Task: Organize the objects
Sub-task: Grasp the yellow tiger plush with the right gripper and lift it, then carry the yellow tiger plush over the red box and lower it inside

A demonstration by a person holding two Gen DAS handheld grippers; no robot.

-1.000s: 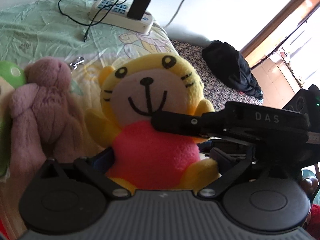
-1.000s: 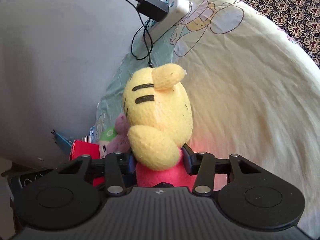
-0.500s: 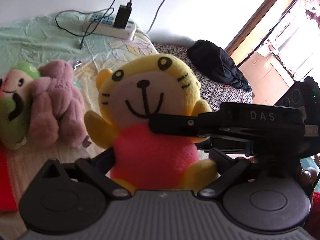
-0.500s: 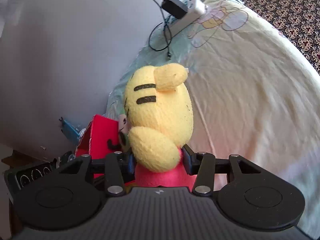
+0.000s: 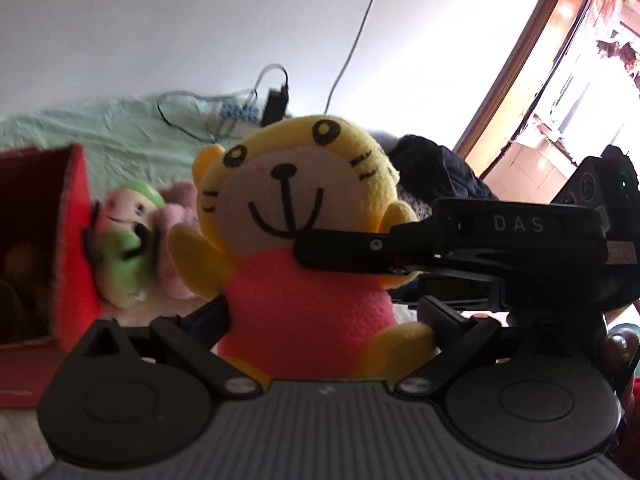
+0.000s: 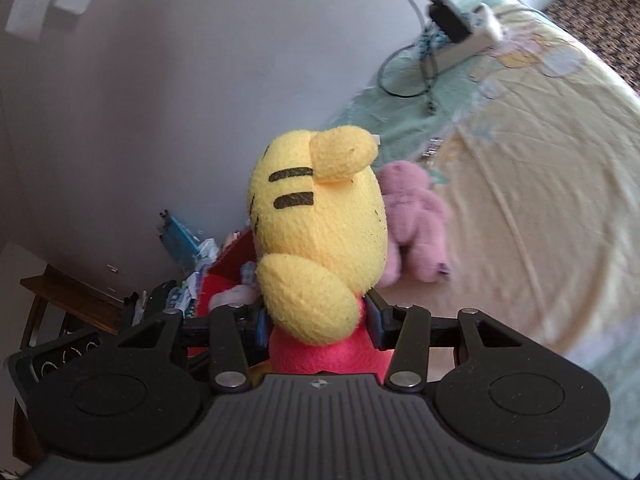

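A yellow tiger plush (image 5: pixel 304 208) in a pink shirt hangs above the bed, facing the left wrist camera. My left gripper (image 5: pixel 324 320) is shut on its lower body, a finger at each hip. My right gripper (image 6: pixel 316 328) is shut on the pink torse from behind, under the yellow head (image 6: pixel 320 232); one of its black fingers (image 5: pixel 360 248) crosses the plush's chest in the left wrist view. An open red box (image 5: pixel 76 240) stands at the left. A green plush (image 5: pixel 124 240) and a pink plush (image 5: pixel 176 240) lie beside it on the sheet.
A white power strip (image 6: pixel 468 40) with a black charger and cables lies on the sheet near the wall. Dark clothing (image 5: pixel 436 164) is heaped at the bed's far end. The pink plush (image 6: pixel 416 220) rests on the yellow sheet (image 6: pixel 540 200). Clutter and a wooden table (image 6: pixel 60 296) sit beside the red box (image 6: pixel 232 256).
Both grippers have lifted the tiger plush and carried it toward the red box, which has come into the left wrist view. The green and pink plushes look farther away and lower.
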